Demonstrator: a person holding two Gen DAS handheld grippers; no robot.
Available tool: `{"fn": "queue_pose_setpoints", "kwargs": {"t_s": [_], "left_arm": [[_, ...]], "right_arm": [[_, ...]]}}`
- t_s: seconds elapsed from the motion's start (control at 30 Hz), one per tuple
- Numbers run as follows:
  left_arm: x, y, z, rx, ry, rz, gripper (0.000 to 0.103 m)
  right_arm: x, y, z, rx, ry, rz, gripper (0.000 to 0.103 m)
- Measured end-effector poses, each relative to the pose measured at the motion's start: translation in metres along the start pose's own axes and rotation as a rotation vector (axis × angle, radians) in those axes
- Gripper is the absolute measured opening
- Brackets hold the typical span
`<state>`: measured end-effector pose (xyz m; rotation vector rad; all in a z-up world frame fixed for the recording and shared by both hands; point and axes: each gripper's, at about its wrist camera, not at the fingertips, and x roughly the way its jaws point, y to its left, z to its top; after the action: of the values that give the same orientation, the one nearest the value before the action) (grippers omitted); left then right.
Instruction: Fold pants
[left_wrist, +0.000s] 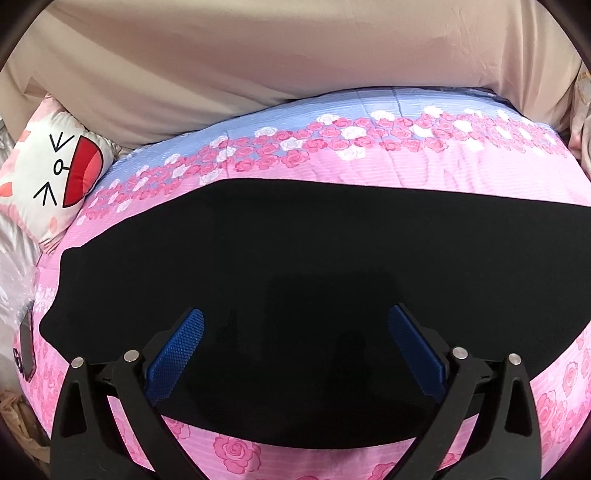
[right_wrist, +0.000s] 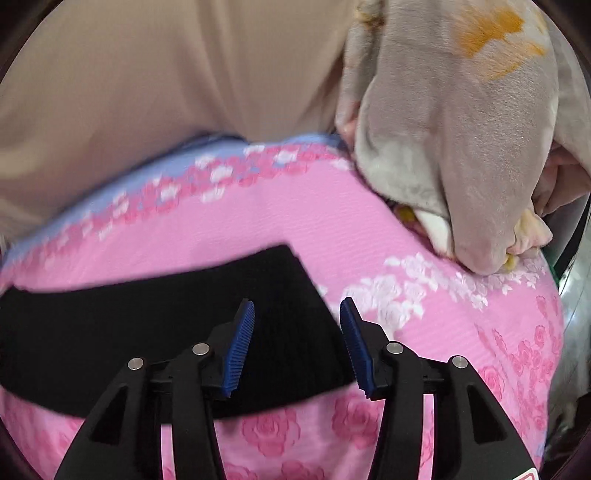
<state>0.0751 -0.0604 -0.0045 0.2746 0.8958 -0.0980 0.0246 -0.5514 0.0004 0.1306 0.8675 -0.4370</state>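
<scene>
A beige sheet (left_wrist: 258, 66) fills the far side of both views, hanging or lying in soft folds behind the bed. In front of it spreads a pink quilt (left_wrist: 406, 173) printed with roses, with a blue band (left_wrist: 295, 118) along its far edge. The black pants (left_wrist: 295, 251) lie flat on the quilt as a long dark strip running across it, near the front edge; in the right wrist view their end (right_wrist: 280, 295) is cut at a slant and stops short of a cluster of white roses. A grey plush blanket (right_wrist: 443, 129) with an orange mark is bunched at the quilt's far right corner. A white cartoon-face pillow (left_wrist: 55, 173) sits at the far left corner. A dark phone-like slab (left_wrist: 26, 343) lies at the left edge. The left gripper (left_wrist: 295, 325) hovers over the pants' middle with its blue pads (left_wrist: 177, 354) spread wide and nothing between them. The right gripper (right_wrist: 297, 317) stands partly parted above the pants' slanted end, its pads (right_wrist: 238, 347) clear of the cloth, gripping nothing.
</scene>
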Motion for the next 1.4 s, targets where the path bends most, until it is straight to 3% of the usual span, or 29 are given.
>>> {"fn": "queue_pose_setpoints", "kwargs": {"t_s": [0.03, 0.13, 0.17, 0.2, 0.23, 0.4, 0.63, 0.83, 0.87, 1.0, 1.23, 1.27, 1.3, 1.33, 1.4], "left_arm": [[0.000, -0.001, -0.001, 0.002, 0.000, -0.006, 0.098], [-0.003, 0.000, -0.004, 0.008, -0.006, -0.004, 0.098], [-0.003, 0.001, -0.004, 0.006, -0.007, -0.001, 0.098], [-0.004, 0.003, -0.005, 0.003, -0.007, 0.000, 0.098], [-0.005, 0.005, -0.007, -0.001, -0.006, -0.002, 0.098], [-0.009, 0.009, -0.014, 0.004, -0.004, 0.007, 0.098], [-0.013, 0.016, -0.025, 0.024, -0.006, 0.036, 0.098], [-0.006, 0.019, -0.028, 0.049, -0.008, 0.029, 0.098], [-0.004, 0.020, -0.028, 0.044, -0.007, 0.015, 0.098], [0.007, 0.029, -0.029, -0.003, 0.005, -0.040, 0.098], [0.012, 0.035, -0.036, -0.023, -0.014, -0.083, 0.098], [0.012, 0.034, -0.037, -0.022, -0.024, -0.089, 0.098], [0.011, 0.034, -0.038, -0.021, -0.036, -0.099, 0.098], [0.011, 0.034, -0.039, -0.025, -0.047, -0.102, 0.098], [0.011, 0.035, -0.039, -0.024, -0.047, -0.102, 0.098]], "right_arm": [[0.008, -0.001, -0.004, 0.006, 0.025, -0.021, 0.044], [-0.013, -0.015, -0.002, 0.136, -0.033, 0.011, 0.047], [-0.021, -0.017, -0.002, 0.160, -0.060, 0.022, 0.055], [-0.026, -0.020, -0.003, 0.185, -0.078, 0.040, 0.072], [-0.025, -0.023, -0.004, 0.205, -0.080, 0.056, 0.078], [0.008, -0.034, -0.017, 0.313, 0.012, 0.120, 0.079], [0.011, -0.035, -0.018, 0.343, -0.009, 0.193, 0.086], [0.013, -0.029, -0.014, 0.327, -0.005, 0.164, 0.086], [0.013, -0.030, -0.015, 0.329, -0.008, 0.163, 0.083], [0.013, -0.038, -0.020, 0.392, -0.017, 0.235, 0.038], [0.015, -0.038, -0.018, 0.402, -0.018, 0.251, 0.044], [0.015, -0.037, -0.018, 0.407, -0.021, 0.246, 0.042], [0.014, -0.037, -0.017, 0.407, -0.026, 0.252, 0.028], [0.011, -0.035, -0.017, 0.413, -0.035, 0.275, 0.021], [-0.006, -0.020, -0.011, 0.403, -0.071, 0.281, 0.021]]}}
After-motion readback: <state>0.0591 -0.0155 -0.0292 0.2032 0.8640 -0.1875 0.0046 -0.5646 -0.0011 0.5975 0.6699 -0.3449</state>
